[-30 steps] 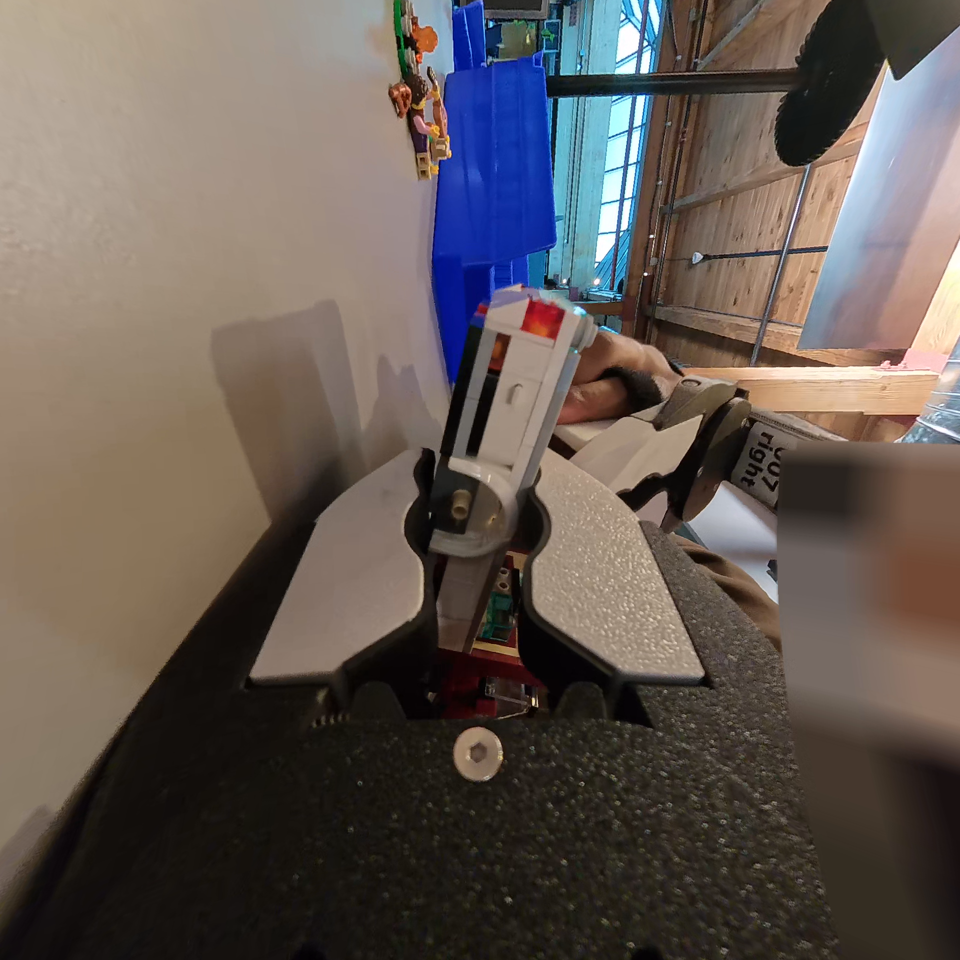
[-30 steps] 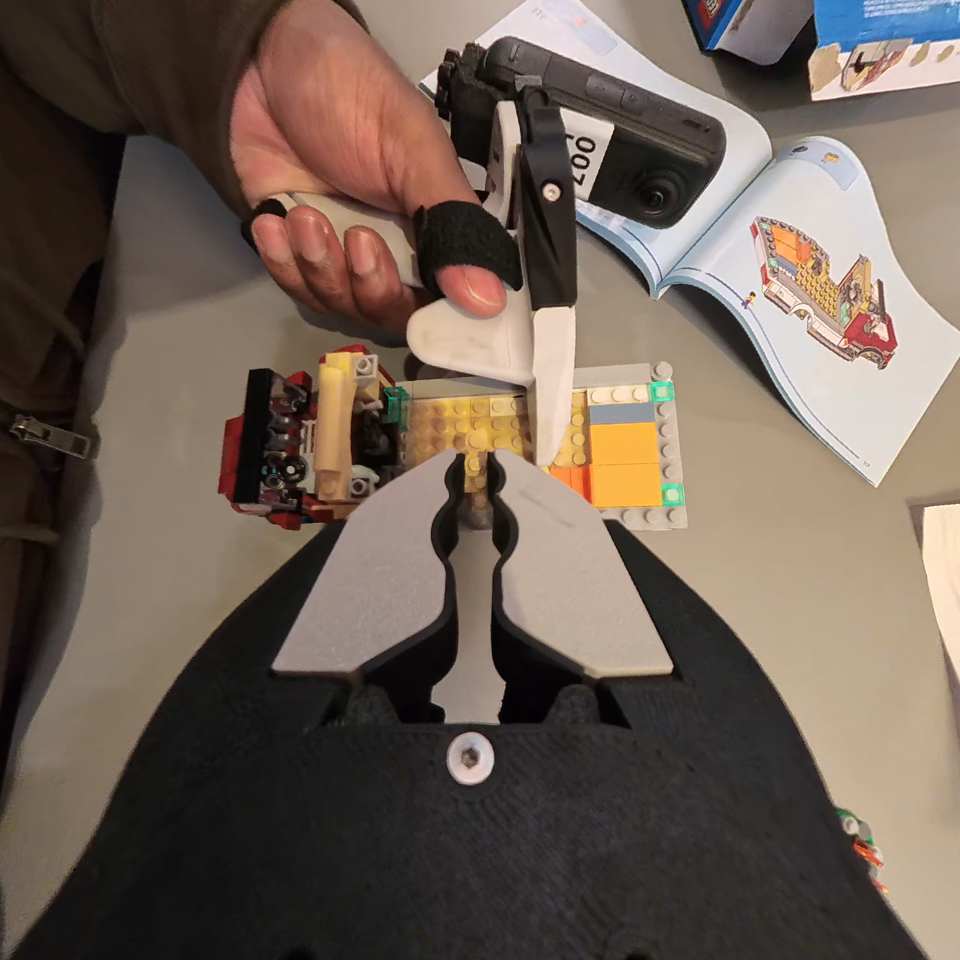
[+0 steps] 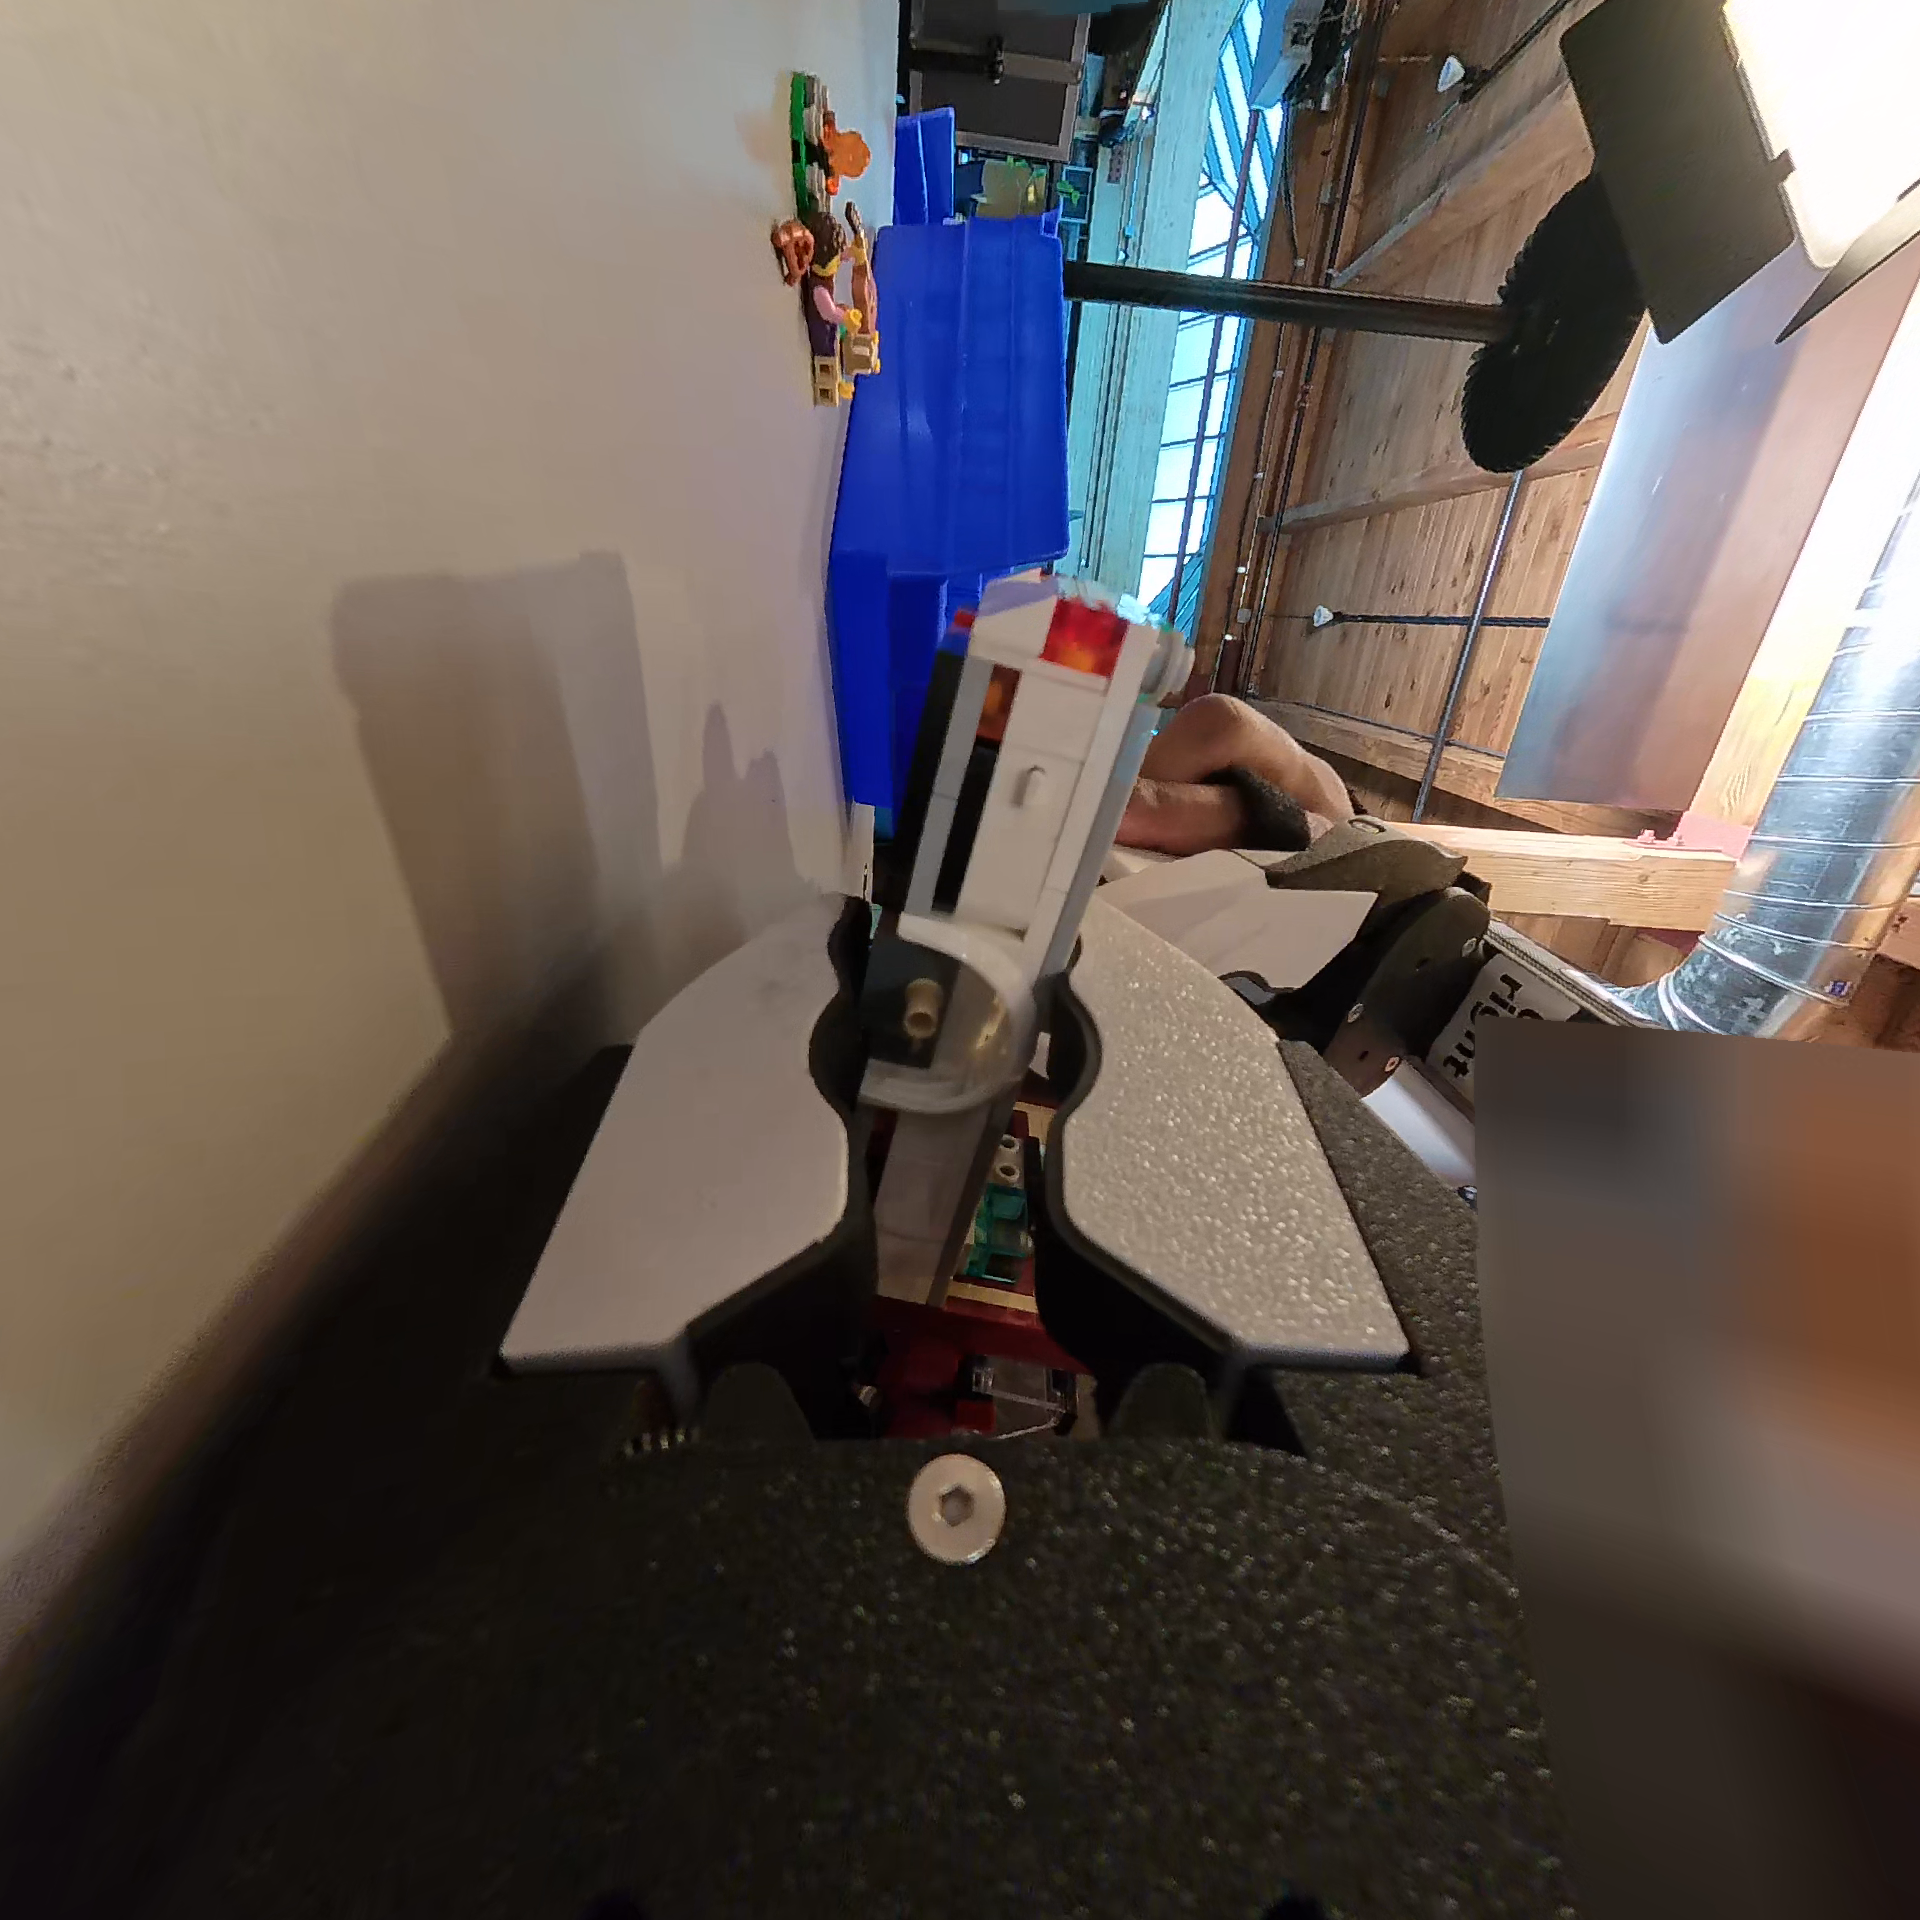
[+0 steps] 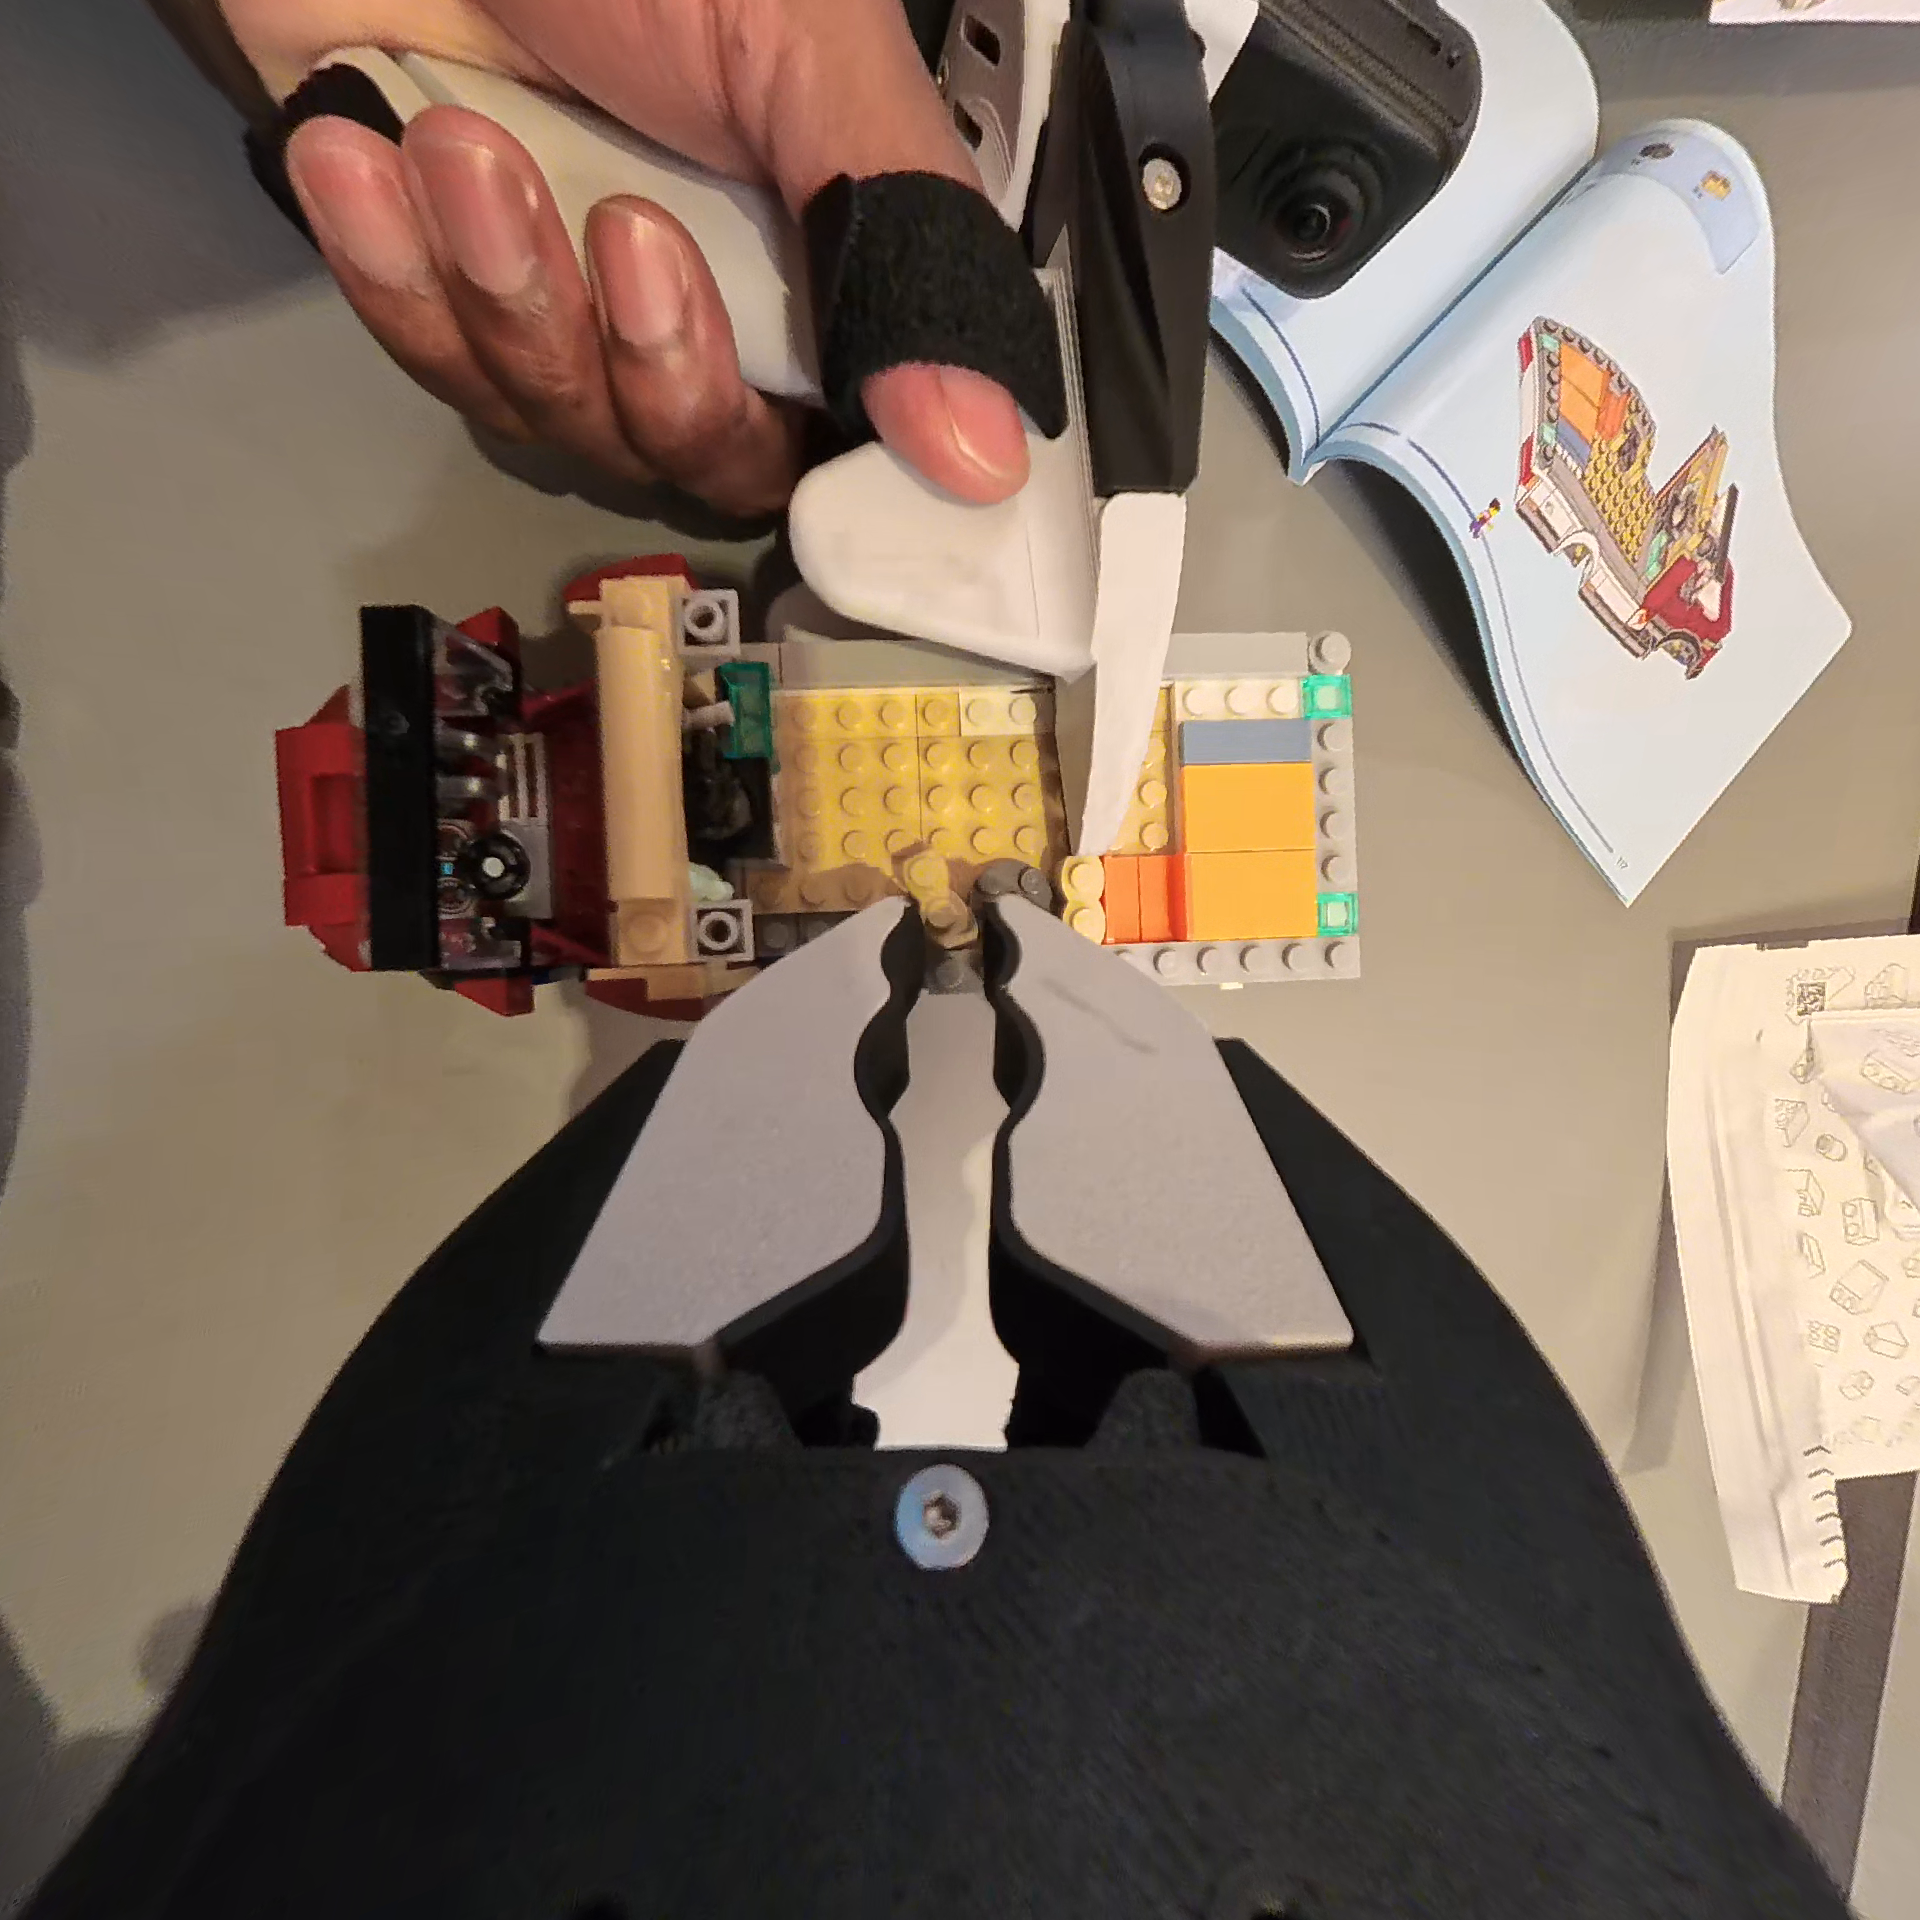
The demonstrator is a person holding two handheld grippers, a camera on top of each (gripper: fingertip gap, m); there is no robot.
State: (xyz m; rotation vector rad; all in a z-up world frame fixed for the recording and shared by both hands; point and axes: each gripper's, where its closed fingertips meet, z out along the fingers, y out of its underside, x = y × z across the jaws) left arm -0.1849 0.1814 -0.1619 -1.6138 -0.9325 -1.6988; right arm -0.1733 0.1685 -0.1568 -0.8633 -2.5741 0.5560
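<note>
Ideally the left gripper (image 3: 951,997) keeps clamping the brick-built vehicle (image 4: 831,800) steady while the right gripper (image 4: 948,925), pinching a small tan piece (image 4: 940,904), works squarely.

The right hand-held gripper (image 4: 948,920) now has its jaws slightly wider around a small tan brick (image 4: 940,904) on the model (image 4: 935,790). The hand (image 4: 644,260) with the left hand-held gripper (image 4: 1127,675) appears nearer the camera.
</note>
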